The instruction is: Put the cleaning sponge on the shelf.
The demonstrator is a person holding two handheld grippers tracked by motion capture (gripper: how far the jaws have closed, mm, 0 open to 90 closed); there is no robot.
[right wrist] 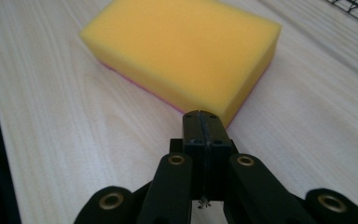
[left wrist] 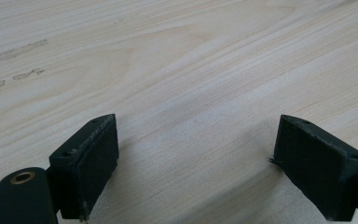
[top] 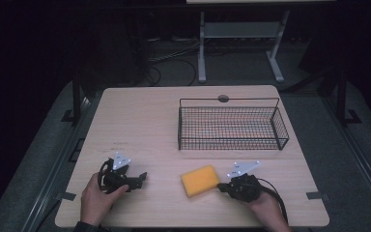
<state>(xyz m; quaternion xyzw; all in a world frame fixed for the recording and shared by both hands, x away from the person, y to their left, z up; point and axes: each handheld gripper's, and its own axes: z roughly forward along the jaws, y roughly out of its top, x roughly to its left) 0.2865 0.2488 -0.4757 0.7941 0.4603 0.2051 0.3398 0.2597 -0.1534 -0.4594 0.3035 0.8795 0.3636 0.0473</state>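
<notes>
Lying just ahead of right hand-held gripper [right wrist: 204, 120]: sponge [right wrist: 182, 51] | jaws closed, empty | left hand-held gripper [left wrist: 196, 163] open

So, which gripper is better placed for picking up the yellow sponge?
Right. The right gripper sits beside the sponge, jaws shut and aimed at it; the left gripper, jaws open, lies farther away over bare table.

High view looks down on the whole table [top: 145, 116]; both gripper views skim its wood closely.

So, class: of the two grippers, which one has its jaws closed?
The right gripper, beside the yellow sponge: its jaws are pressed flat together with nothing between them. The left gripper has its jaws spread wide over the bare table.
</notes>
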